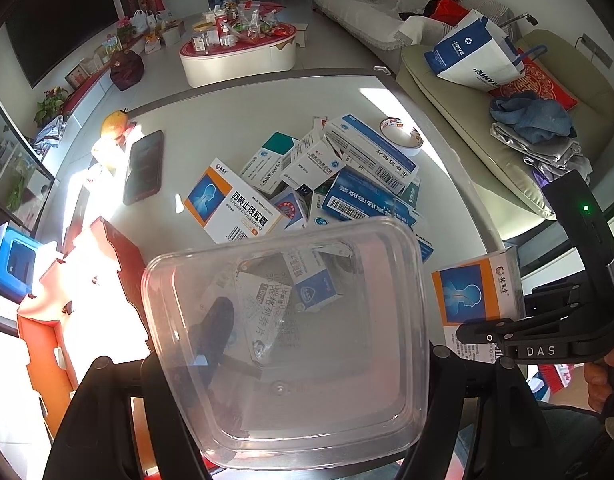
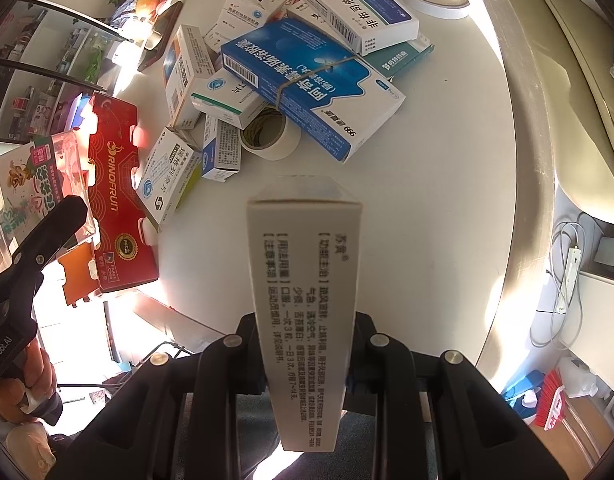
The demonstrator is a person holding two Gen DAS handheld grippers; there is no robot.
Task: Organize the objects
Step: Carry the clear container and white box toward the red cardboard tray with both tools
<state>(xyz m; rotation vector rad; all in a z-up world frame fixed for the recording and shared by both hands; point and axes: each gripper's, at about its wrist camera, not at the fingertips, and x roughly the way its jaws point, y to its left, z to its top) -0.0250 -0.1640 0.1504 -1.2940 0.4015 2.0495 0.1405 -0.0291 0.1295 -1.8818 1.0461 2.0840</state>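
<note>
My left gripper [image 1: 291, 364] is shut on a clear plastic container [image 1: 291, 340], held tilted above the near table edge; one black finger [image 1: 215, 320] shows through its wall. My right gripper [image 2: 307, 360] is shut on a white and orange medicine box [image 2: 305, 300]; the same box shows in the left wrist view [image 1: 479, 292], right of the container. A pile of medicine boxes [image 1: 323, 176] lies on the white table [image 1: 211, 120]; it also shows in the right wrist view [image 2: 299, 68].
A red fruit box [image 2: 119, 200] stands at the table's left edge, also in the left wrist view [image 1: 87, 280]. A phone [image 1: 143, 168], a mango [image 1: 114, 124] and tape rolls [image 1: 401, 136] [image 2: 269, 134] lie on the table. A sofa [image 1: 487, 120] is at right.
</note>
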